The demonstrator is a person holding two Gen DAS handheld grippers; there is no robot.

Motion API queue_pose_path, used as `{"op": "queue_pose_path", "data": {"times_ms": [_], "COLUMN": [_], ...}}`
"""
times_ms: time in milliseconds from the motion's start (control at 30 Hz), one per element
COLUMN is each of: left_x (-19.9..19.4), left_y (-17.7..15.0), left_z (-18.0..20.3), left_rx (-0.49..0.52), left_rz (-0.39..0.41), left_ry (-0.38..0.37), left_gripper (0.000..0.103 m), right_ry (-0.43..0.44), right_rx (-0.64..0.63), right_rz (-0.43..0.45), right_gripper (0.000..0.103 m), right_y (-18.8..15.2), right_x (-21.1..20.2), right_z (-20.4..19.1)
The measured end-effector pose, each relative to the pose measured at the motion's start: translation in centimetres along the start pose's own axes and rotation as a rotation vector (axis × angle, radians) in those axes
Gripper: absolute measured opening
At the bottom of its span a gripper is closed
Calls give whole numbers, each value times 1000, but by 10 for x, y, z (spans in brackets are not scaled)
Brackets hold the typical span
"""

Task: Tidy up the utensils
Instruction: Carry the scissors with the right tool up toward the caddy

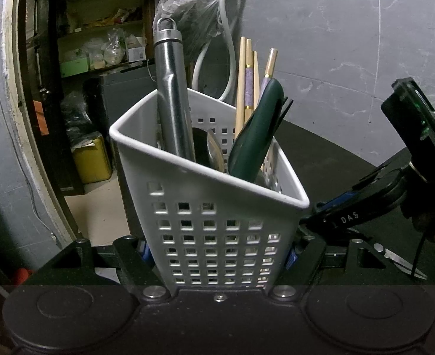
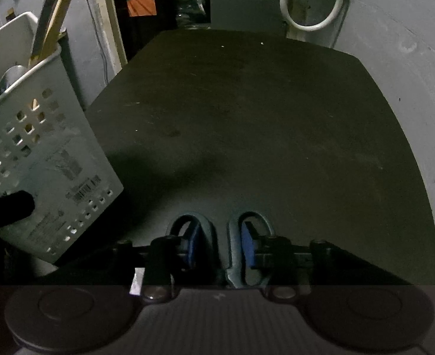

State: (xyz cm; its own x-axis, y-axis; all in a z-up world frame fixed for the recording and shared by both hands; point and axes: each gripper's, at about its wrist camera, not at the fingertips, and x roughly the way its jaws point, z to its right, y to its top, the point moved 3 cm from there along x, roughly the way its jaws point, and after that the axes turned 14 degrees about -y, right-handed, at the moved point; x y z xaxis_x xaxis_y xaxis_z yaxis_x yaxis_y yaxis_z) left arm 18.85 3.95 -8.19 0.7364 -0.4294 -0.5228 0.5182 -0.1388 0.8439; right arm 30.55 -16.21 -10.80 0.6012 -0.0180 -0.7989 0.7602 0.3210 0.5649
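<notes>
Because the dark table [image 2: 247, 118] is bare ahead, risk centres on the white perforated caddy [image 1: 211, 207]: the left gripper [image 1: 217, 254] clamps its lower walls, tilted, loaded with a steel handle [image 1: 173, 103], green utensil [image 1: 255, 136] and chopsticks [image 1: 247, 82]. Further tilt could spill them. The right gripper [image 2: 220, 245] is closed on the scissors [image 2: 235, 251] by their 2 loops; a loose grip could drop them, blade first.

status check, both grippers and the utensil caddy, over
Left gripper shut on white caddy, which already holds utensils. Right gripper shut on scissors by the handles, above the dark table. Nothing in the way.
</notes>
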Motion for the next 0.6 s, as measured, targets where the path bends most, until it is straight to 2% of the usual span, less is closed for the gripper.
{"op": "queue_pose_path", "data": {"times_ms": [100,200,400,600], "left_x": [0,0,1,2], "left_y": [0,0,1,1], "left_z": [1,1,1,2], "left_rx": [3,3,3,5], "left_rz": [-2,-2,-4,-6], "left_ry": [1,2,4,5], "left_gripper": [76,76,76,76], "right_ry": [18,76,130,138], "right_rx": [2,89,169,215], "right_rz": [18,51,219,403], "right_gripper": [32,32,33,33], "right_y": [-1,-2,-1,-8], "right_x": [1,-8,-39,-67], "right_z": [2,17,39,49]}}
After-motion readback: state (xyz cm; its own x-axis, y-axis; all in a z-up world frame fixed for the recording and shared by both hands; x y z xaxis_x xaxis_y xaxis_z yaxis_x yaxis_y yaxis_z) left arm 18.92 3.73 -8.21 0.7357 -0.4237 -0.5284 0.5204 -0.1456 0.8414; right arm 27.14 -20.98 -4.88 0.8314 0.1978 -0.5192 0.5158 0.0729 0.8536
